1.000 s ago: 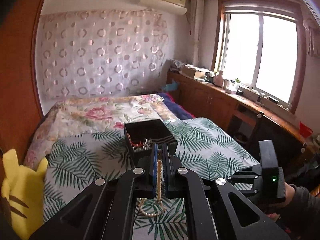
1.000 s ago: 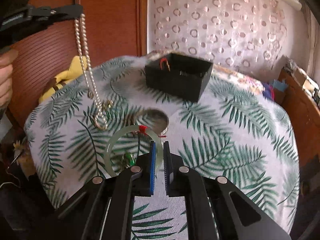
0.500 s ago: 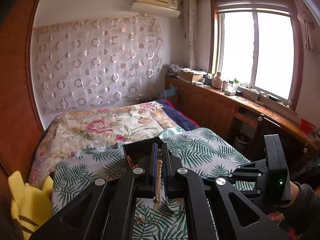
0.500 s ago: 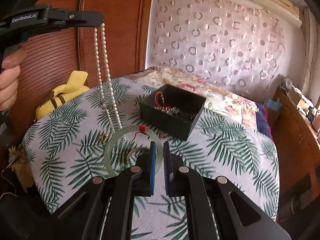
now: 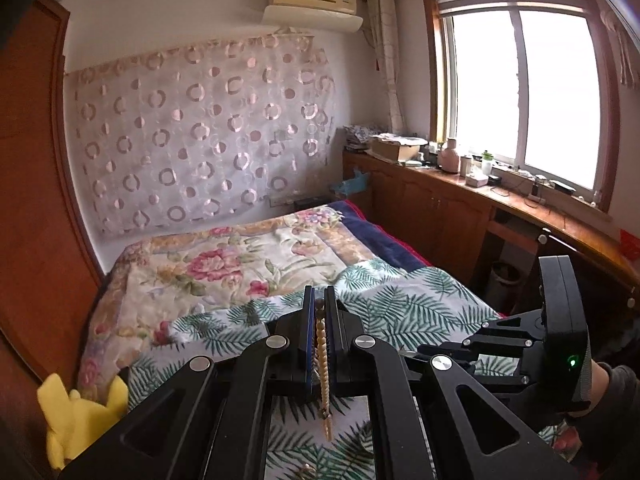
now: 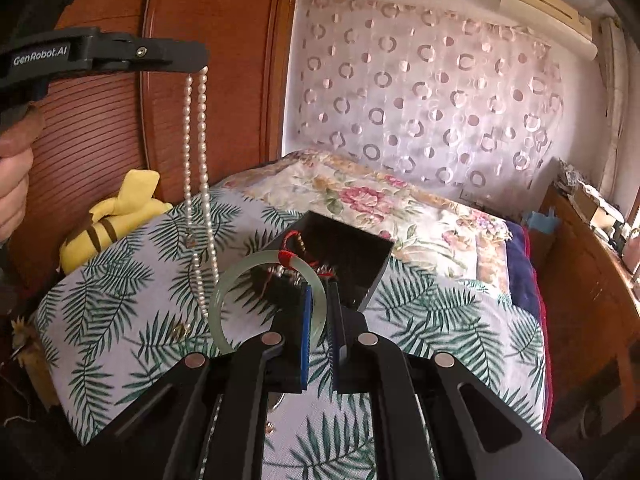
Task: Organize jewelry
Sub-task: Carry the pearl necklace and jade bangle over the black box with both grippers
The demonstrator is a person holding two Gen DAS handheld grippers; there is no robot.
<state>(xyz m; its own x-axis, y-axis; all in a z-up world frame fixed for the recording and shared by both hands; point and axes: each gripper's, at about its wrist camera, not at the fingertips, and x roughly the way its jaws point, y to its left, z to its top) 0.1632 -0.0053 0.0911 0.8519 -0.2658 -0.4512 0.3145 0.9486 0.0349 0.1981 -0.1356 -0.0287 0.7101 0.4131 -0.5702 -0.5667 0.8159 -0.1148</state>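
My left gripper (image 5: 319, 304) is shut on a pearl necklace (image 5: 322, 360), which hangs down between the fingers. In the right wrist view the left gripper (image 6: 202, 58) holds the necklace (image 6: 196, 184) high above the bed, left of the black jewelry box (image 6: 352, 248). My right gripper (image 6: 320, 292) is shut on a pale green jade bangle (image 6: 236, 292) with a red thread, held just in front of the box. The box holds several red and silver pieces. The box is hidden behind the fingers in the left wrist view.
The bed is covered by a palm-leaf cloth (image 6: 440, 320) and a floral quilt (image 5: 224, 264). A yellow plush toy (image 6: 112, 216) lies at the bed's left edge by the wooden wardrobe (image 6: 224, 80). A small gold item (image 6: 180, 330) lies on the cloth. A wooden counter (image 5: 480, 200) runs under the window.
My left gripper has lifted the pearl necklace higher, clear of the cloth. My right gripper has raised the bangle and brought it closer to the black box.
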